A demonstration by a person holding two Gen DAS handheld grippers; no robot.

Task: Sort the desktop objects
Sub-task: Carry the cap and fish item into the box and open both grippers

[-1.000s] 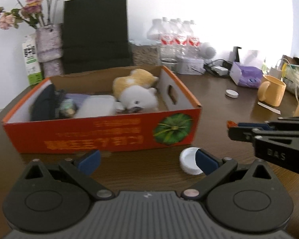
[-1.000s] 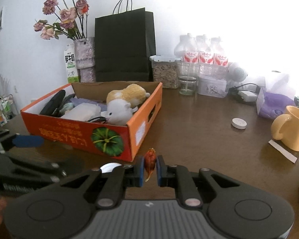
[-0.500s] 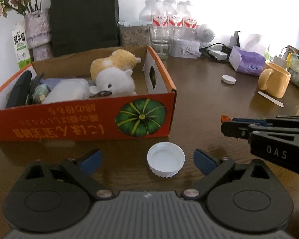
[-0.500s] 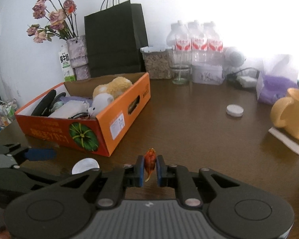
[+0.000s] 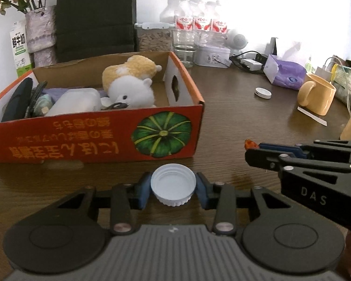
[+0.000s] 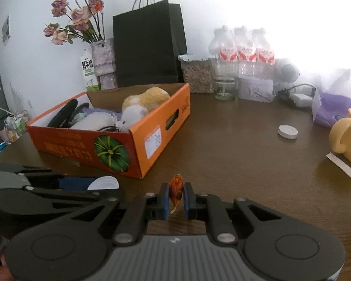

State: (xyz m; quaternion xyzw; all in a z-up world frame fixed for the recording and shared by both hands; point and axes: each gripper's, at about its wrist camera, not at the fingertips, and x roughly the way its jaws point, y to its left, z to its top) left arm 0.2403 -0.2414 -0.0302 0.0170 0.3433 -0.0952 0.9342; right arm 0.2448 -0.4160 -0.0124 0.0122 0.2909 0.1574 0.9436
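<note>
A white bottle cap [image 5: 173,185] lies open side up on the brown table, just in front of the orange cardboard box [image 5: 58,145]. My left gripper [image 5: 173,188] is closing on it, and its blue pads touch the cap on both sides. My right gripper [image 6: 176,194] is shut on a small orange-red scrap [image 6: 176,187] that stands upright between its pads. In the left wrist view the right gripper [image 5: 252,151] hangs to the right of the cap. The box holds plush toys [image 5: 131,86] and other items.
A yellow mug [image 5: 317,97], a paper strip [image 5: 312,116], a small white round lid [image 5: 263,93] and a purple tissue pack [image 5: 285,73] sit to the right. Water bottles [image 5: 199,23], a black paper bag [image 5: 96,18] and a flower vase [image 6: 104,61] line the back wall.
The left gripper's jaws have swung in from wide open until their pads meet the white cap. The right gripper still holds the orange-red scrap.
</note>
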